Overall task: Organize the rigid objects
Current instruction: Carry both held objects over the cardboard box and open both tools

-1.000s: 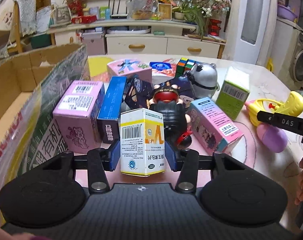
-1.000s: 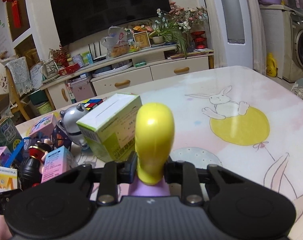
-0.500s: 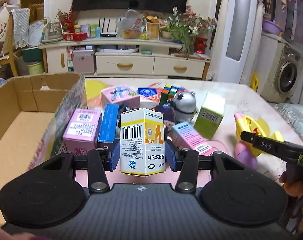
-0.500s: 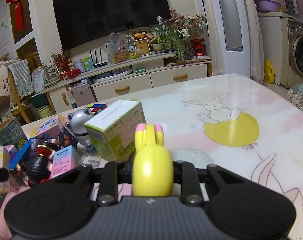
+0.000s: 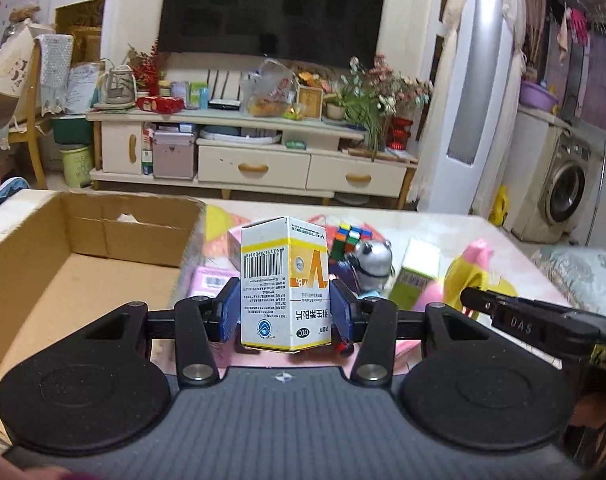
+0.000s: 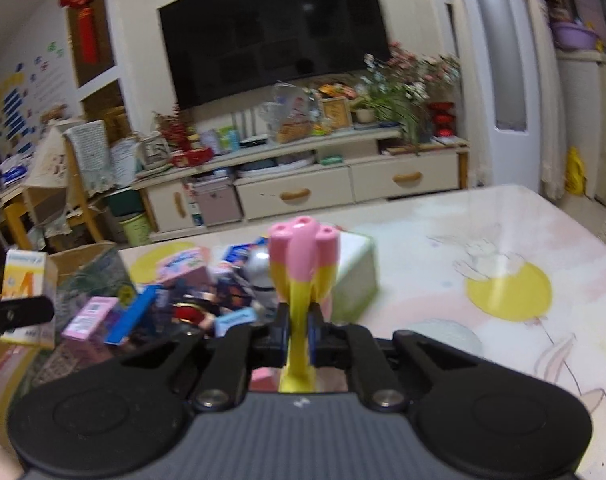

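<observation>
My left gripper (image 5: 285, 314) is shut on a white and yellow medicine box (image 5: 283, 280) and holds it in the air, right of the open cardboard box (image 5: 43, 280). My right gripper (image 6: 299, 334) is shut on a yellow and pink toy water gun (image 6: 303, 264), lifted above the table; the toy also shows in the left wrist view (image 5: 473, 272). The medicine box shows at the far left of the right wrist view (image 6: 25, 280).
A heap of small boxes lies on the table: pink boxes (image 6: 91, 316), a blue box (image 6: 133, 316), a green box (image 5: 417, 276), a Rubik's cube (image 5: 349, 240), a silver figure (image 5: 371, 264) and a dark doll (image 6: 191, 314). The printed tablecloth (image 6: 503, 280) stretches to the right.
Both grippers have risen with their loads. The medicine box now hangs well above the heap. The toy water gun has lifted off the table and tipped, its pink nozzles now pointing up.
</observation>
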Tool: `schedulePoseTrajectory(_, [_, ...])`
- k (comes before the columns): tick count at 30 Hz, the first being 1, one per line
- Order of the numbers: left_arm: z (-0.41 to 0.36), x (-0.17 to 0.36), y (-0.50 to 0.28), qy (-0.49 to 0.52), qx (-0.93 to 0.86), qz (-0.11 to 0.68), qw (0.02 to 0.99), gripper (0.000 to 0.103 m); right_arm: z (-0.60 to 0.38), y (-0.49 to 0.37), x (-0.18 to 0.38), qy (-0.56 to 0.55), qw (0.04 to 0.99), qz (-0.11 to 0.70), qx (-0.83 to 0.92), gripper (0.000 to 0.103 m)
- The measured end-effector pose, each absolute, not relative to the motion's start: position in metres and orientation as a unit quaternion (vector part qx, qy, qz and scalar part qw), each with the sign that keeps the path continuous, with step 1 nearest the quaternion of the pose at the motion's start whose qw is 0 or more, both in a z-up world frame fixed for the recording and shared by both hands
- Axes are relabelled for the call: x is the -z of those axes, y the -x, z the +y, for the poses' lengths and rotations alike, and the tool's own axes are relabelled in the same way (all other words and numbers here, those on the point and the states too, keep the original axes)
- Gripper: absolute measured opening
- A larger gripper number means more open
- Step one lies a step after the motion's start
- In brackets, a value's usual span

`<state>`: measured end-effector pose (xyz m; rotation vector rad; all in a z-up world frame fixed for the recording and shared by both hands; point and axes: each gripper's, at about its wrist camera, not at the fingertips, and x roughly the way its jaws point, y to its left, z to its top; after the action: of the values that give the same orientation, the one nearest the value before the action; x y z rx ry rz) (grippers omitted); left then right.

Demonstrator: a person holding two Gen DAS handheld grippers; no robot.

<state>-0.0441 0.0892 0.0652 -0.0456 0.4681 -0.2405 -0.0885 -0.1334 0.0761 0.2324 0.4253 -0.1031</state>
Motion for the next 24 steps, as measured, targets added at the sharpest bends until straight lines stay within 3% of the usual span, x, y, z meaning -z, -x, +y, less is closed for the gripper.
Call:
schedulePoseTrajectory(14, [0.137,-0.078,0.050,0.073,0.081,0.217,0.970,0.058,-0.083,0.084,-0.110,-0.079,0.981,0.177,0.007,0.005])
schedulePoseTrajectory(17, [0.149,-0.079,0.050,0.082,0.065,0.214,0.971,0.051,-0.068,0.080,-0.124,-0.082,0.983,0.165,-0.017,0.005])
schedulePoseTrajectory(24, [0.179,-0.075,0.048,0.095,0.021,0.224,0.970,0.051,-0.019,0.062,-0.156,-0.112,0.977,0.144,-0.109,0.005])
